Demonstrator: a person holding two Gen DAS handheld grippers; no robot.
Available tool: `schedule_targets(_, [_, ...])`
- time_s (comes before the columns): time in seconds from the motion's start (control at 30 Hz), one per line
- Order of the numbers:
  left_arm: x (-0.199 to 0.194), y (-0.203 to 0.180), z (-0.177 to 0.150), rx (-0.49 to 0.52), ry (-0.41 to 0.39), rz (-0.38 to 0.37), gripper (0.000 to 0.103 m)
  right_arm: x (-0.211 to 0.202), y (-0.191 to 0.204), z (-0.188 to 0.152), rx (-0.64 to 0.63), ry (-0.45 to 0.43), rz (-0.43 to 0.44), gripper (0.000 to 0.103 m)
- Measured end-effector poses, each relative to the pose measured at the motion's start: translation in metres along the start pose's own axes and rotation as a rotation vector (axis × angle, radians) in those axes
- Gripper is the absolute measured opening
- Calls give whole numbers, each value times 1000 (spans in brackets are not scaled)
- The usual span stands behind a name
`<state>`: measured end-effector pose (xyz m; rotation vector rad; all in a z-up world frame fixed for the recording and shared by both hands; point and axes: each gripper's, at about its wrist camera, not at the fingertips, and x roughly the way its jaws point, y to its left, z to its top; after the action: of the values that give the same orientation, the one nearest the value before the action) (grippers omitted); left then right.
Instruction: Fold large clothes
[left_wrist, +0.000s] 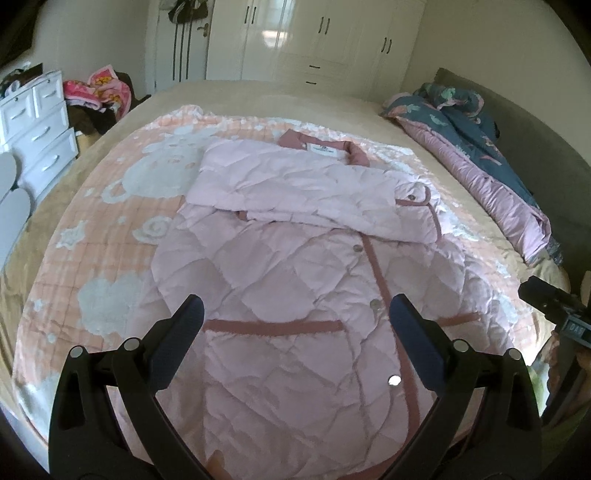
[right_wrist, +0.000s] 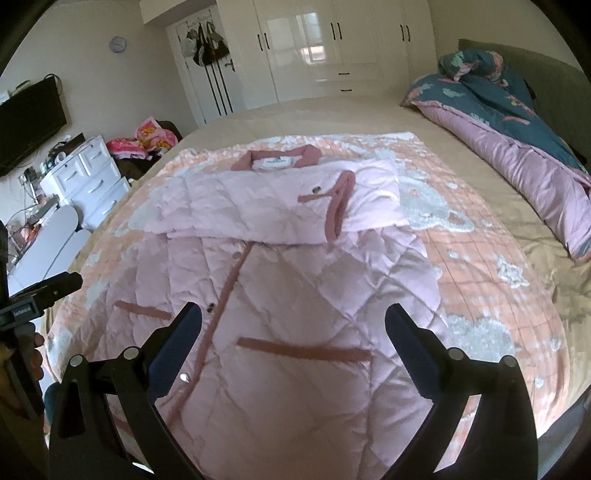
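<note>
Coat (left_wrist: 295, 280) hem cut off by bottom edge in both views, partly behind gripper arms. Collar label (right_wrist: 274, 163) text too small to read. Sleeves' undersides hidden by fold.

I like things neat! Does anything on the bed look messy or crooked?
The pink coat lies fairly flat, sleeves folded across its chest. What looks messy is the blue and pink duvet, bunched in a heap along the bed's far side. Both claws, left and right, are open above the coat.
</note>
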<state>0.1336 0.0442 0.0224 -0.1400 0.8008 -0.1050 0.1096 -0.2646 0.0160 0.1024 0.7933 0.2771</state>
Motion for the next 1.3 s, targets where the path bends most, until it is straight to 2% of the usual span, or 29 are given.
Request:
schedule_targets(1.0, [19, 66, -61, -76, 100, 106, 94, 16, -84, -85, 124, 229, -163, 99])
schedule_targets(1.3, [17, 100, -77, -138, 124, 156, 94, 25, -95, -109, 128, 315, -167, 99])
